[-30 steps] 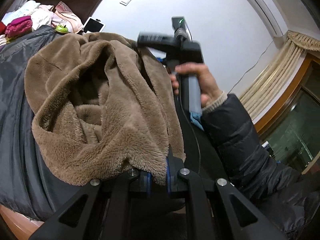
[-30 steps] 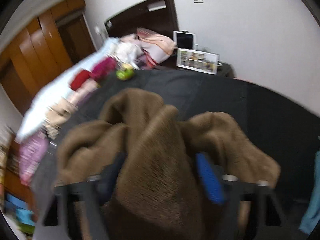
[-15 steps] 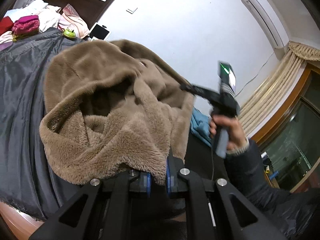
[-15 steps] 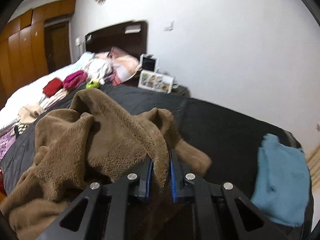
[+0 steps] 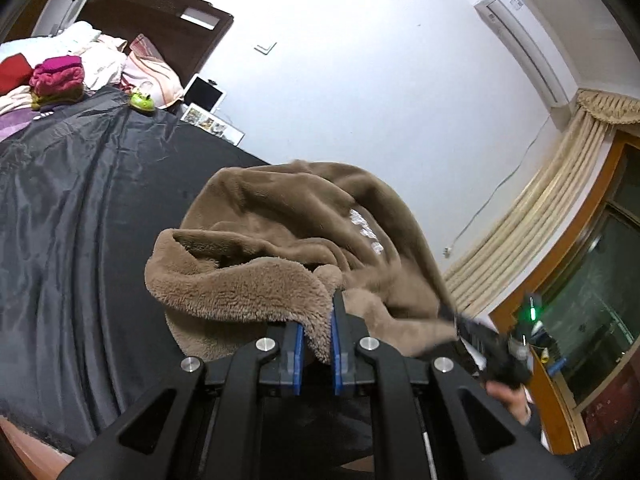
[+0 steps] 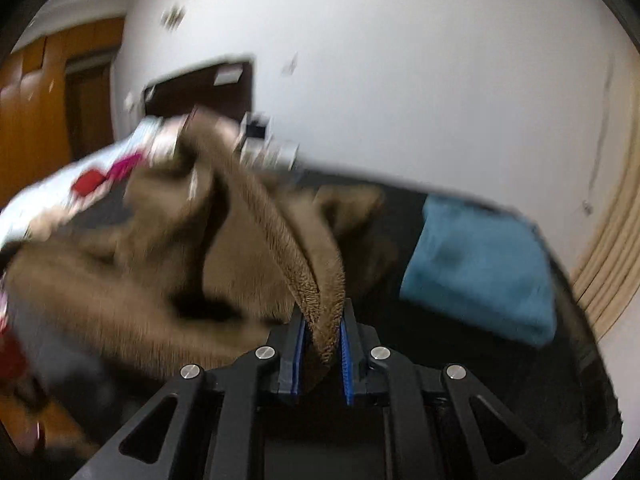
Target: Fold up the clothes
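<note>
My left gripper pinches a fluffy edge of the brown fleece tight between its blue pads. My right gripper pinches another edge of the fleece between its blue pads too. The fleece hangs bunched up between both grippers, over the dark bed cover. In the left view, my right gripper shows blurry at 4 o'clock, with my hand under it. In the right view, a blue cloth lies on the cover at 3 o'clock. More clothes sit piled at 10 o'clock in the left view, near the headboard.
</note>
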{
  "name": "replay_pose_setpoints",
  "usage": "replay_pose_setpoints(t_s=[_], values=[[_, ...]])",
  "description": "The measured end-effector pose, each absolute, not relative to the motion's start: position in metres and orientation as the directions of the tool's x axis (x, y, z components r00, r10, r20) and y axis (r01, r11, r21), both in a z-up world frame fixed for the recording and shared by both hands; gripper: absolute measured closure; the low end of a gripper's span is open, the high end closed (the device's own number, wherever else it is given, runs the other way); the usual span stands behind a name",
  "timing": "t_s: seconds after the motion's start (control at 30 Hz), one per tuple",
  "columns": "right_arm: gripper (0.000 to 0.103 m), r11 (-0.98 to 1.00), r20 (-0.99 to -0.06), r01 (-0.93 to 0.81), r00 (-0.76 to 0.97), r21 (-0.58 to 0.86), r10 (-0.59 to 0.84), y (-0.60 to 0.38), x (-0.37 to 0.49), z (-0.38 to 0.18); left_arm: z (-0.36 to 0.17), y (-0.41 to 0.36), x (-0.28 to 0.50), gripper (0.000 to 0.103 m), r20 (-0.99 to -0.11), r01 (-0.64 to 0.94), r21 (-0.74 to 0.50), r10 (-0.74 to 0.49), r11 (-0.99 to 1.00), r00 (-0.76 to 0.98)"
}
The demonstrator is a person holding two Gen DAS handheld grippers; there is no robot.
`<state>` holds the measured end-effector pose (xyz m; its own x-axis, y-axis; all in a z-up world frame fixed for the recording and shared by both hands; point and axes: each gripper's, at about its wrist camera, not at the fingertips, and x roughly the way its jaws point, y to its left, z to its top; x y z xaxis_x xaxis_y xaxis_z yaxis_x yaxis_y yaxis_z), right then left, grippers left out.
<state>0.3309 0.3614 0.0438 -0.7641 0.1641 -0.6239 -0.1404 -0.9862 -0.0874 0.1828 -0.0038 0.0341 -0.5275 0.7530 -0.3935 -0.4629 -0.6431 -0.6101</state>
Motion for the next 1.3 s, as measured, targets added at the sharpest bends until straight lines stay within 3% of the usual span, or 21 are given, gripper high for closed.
replay_pose_setpoints(t_s=[0.1,0.23,0.33,0.37,0.4,0.43,0.63,0.8,1.07,1.3], values=[[0.087,-0.997,-0.692,-0.048,-0.718,-0.059,0.076,0.356,0.351,0.026,0.024,-0.005,0.175,0.091,-0.429,-0.436,-0.612,0.741,-0.659,-0.517],[0.086,-0.999,-0.697,0.028,-0.717,-0.037,0.006,0.361,0.353,0.030,0.002,-0.010,0.170,0.091,-0.471,-0.394,-0.633,0.736,-0.666,-0.487],[0.074,-0.994,-0.660,0.074,-0.751,-0.084,0.000,0.353,0.342,0.049,-0.014,-0.017,0.180,0.091,-0.484,-0.368,-0.659,0.744,-0.656,-0.460],[0.055,-0.990,-0.646,0.090,-0.764,-0.105,-0.001,0.350,0.339,0.056,-0.019,-0.018,0.182,0.091,-0.488,-0.360,-0.668,0.748,-0.652,-0.450],[0.025,-0.987,-0.626,0.104,-0.779,-0.124,-0.003,0.346,0.336,0.062,-0.024,-0.018,0.185,0.091,-0.494,-0.355,-0.673,0.752,-0.649,-0.438],[0.017,-0.983,-0.607,0.117,-0.795,-0.144,-0.006,0.342,0.333,0.068,-0.027,-0.018,0.191,0.091,-0.498,-0.352,-0.678,0.755,-0.646,-0.427],[0.016,-0.943,-0.544,0.216,-0.838,-0.253,-0.046,0.310,0.305,0.110,-0.041,-0.017,0.198,0.083,-0.506,-0.331,-0.710,0.777,-0.621,-0.374],[0.016,-0.913,-0.557,0.304,-0.823,-0.272,-0.108,0.278,0.243,0.142,-0.049,-0.020,0.200,0.067,-0.504,-0.307,-0.736,0.791,-0.604,-0.346],[0.016,-0.893,-0.728,0.434,-0.649,-0.117,-0.220,0.211,0.111,0.142,-0.061,-0.021,0.199,0.062,-0.504,-0.278,-0.764,0.808,-0.582,-0.306],[0.016,-0.854,-0.856,0.467,-0.514,-0.232,-0.049,0.159,0.039,0.094,-0.064,-0.021,0.195,0.060,-0.495,-0.310,-0.763,0.821,-0.568,-0.285]])
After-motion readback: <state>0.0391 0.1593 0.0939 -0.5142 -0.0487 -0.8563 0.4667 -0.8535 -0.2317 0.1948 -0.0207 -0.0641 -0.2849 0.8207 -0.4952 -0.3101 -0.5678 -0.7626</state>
